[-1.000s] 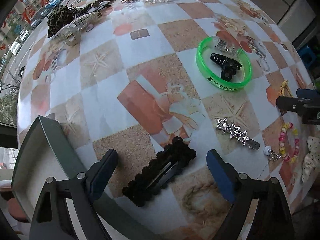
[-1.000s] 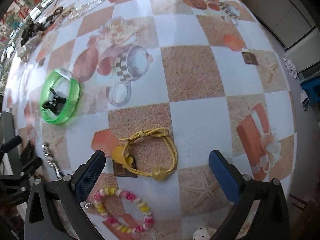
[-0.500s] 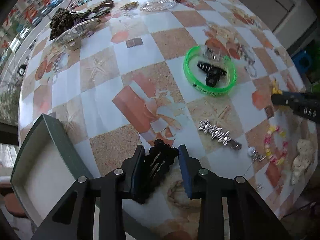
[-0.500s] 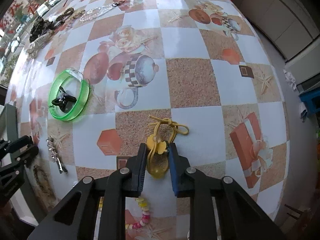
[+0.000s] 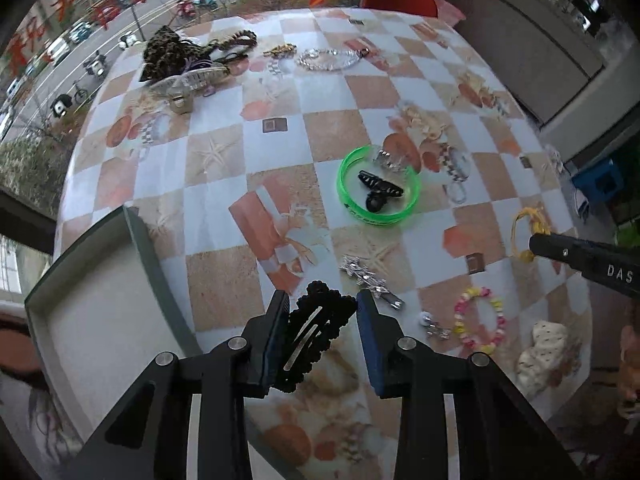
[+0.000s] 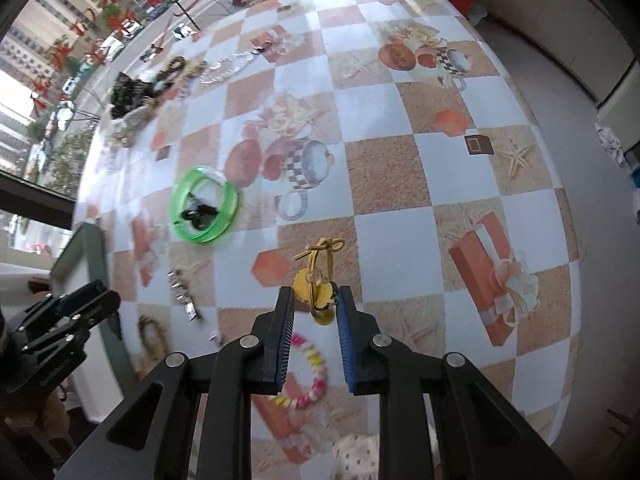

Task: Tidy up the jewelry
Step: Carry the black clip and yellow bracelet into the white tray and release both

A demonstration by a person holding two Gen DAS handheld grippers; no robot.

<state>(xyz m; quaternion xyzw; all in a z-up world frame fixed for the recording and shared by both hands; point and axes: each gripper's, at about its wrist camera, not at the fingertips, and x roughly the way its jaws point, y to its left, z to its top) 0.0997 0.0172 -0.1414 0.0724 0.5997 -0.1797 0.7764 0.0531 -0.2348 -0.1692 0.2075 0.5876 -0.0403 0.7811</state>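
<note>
My left gripper (image 5: 322, 300) is shut on a black snap hair clip (image 5: 316, 330) and holds it above the table, next to the open grey box (image 5: 100, 312) at the lower left. My right gripper (image 6: 314, 300) is shut on a yellow cord hair tie (image 6: 318, 280) and holds it lifted off the table; the hair tie also shows in the left wrist view (image 5: 526, 232). The left gripper also shows at the left edge of the right wrist view (image 6: 68, 320).
On the checkered tablecloth lie a green bangle (image 5: 378, 184) with a black claw clip (image 5: 378, 192) inside, a silver star clip (image 5: 370, 280), a pink-yellow bead bracelet (image 5: 478, 320), a white bow (image 5: 540, 348) and several pieces at the far edge (image 5: 200, 64).
Both grippers closed on their pieces, the left on the black clip, the right on the yellow hair tie. Both have since lifted them off the table.
</note>
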